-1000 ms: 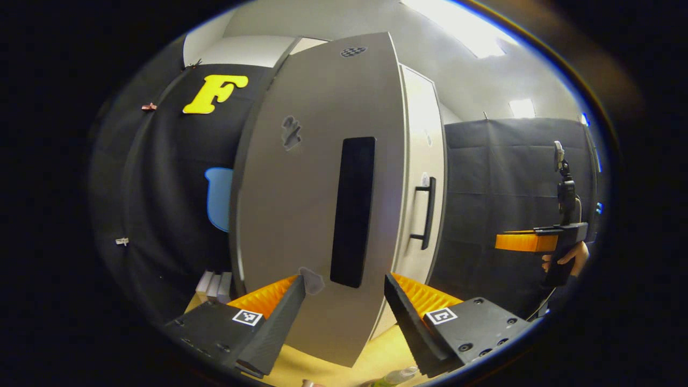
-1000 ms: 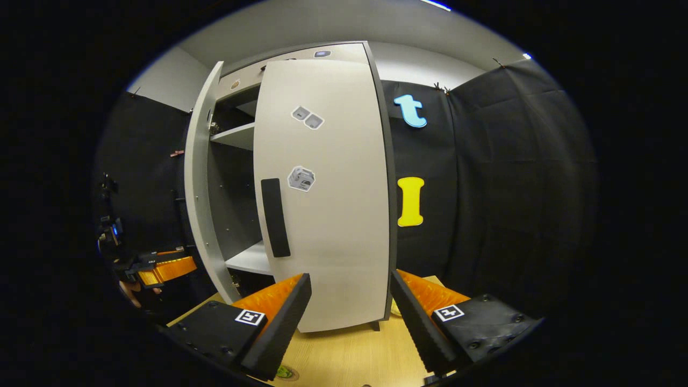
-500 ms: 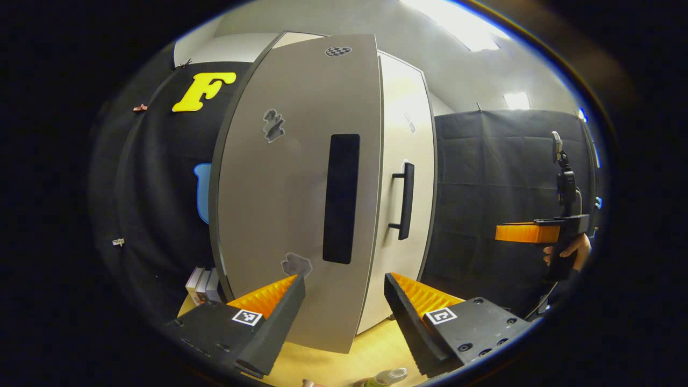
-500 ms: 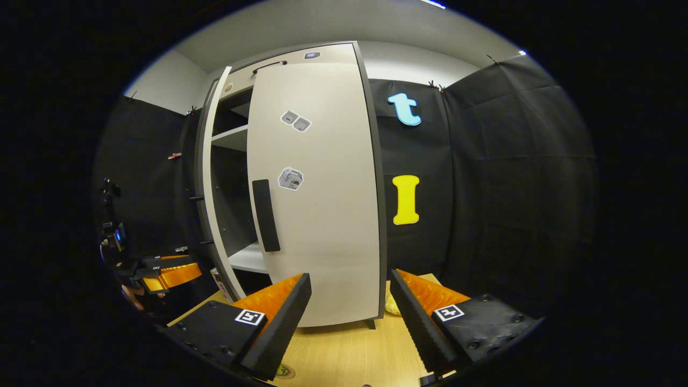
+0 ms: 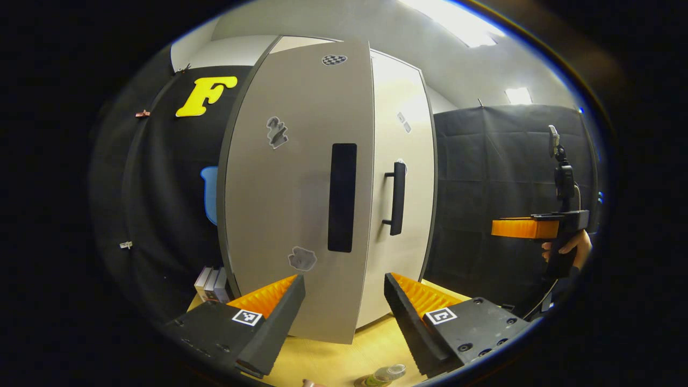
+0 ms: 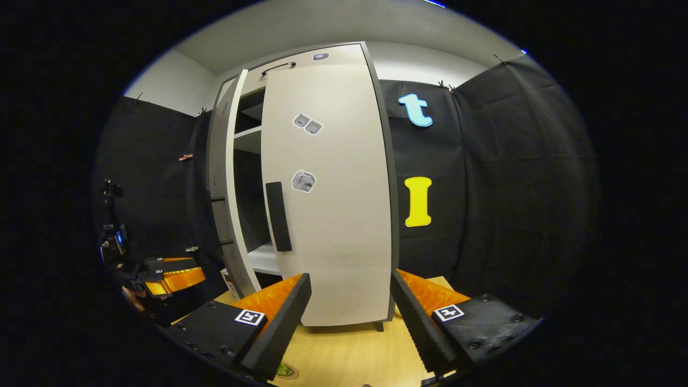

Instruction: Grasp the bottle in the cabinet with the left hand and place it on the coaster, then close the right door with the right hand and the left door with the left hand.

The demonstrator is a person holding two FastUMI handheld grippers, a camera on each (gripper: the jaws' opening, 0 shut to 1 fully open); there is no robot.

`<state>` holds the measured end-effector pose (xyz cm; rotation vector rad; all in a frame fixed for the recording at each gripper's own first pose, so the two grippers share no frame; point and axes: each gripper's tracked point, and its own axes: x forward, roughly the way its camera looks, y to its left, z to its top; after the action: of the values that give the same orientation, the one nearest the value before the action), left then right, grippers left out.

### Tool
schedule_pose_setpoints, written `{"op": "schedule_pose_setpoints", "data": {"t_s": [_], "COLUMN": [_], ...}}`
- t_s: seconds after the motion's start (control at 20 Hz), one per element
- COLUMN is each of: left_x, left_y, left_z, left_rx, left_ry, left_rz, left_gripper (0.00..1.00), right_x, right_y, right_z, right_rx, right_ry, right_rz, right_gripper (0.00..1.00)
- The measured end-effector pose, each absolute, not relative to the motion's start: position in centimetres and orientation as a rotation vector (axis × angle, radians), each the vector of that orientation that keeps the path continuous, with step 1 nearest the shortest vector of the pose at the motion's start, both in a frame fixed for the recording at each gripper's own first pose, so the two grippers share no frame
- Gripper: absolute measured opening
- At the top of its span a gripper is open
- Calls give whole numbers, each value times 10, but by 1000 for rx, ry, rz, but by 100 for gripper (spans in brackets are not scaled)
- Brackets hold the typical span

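In the left gripper view, the left tool (image 5: 344, 317) hangs released, its fingers apart and grasping nothing, facing the cabinet (image 5: 322, 64). The left door (image 5: 295, 204) stands just ahead of the fingers, nearly shut, its free edge meeting the right door (image 5: 406, 161), which lies flat against the cabinet front. Each door carries a dark upright handle. The bottle (image 5: 382, 375) shows at the bottom edge of the view, on the bench (image 5: 371, 344) in front of the cabinet; its cap end points up toward the camera, though too little shows to tell its long axis for sure. Off to the right, a hand (image 5: 570, 248) holds the right tool (image 5: 518, 228) level, well apart from the doors.

In the right gripper view, the right tool (image 6: 349, 317) is likewise released and empty above the bench (image 6: 349, 355). The right door (image 6: 333, 204) is shut. The left door (image 6: 228, 183) stands ajar, shelves showing in the gap. The left tool (image 6: 172, 277) is low at the left.
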<state>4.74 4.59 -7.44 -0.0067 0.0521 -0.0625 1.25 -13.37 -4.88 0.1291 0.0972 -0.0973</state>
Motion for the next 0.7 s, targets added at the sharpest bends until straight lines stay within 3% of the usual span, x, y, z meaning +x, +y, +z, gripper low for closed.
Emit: {"op": "schedule_pose_setpoints", "data": {"t_s": [0.7], "left_x": [30], "left_y": [51], "left_z": [-66], "left_rx": [53], "left_ry": [35], "left_rz": [10], "left_gripper": [95], "right_x": [26], "right_y": [-121], "right_z": [-47], "right_rx": [135], "right_ry": [74], "right_rz": [-20], "right_gripper": [98]}}
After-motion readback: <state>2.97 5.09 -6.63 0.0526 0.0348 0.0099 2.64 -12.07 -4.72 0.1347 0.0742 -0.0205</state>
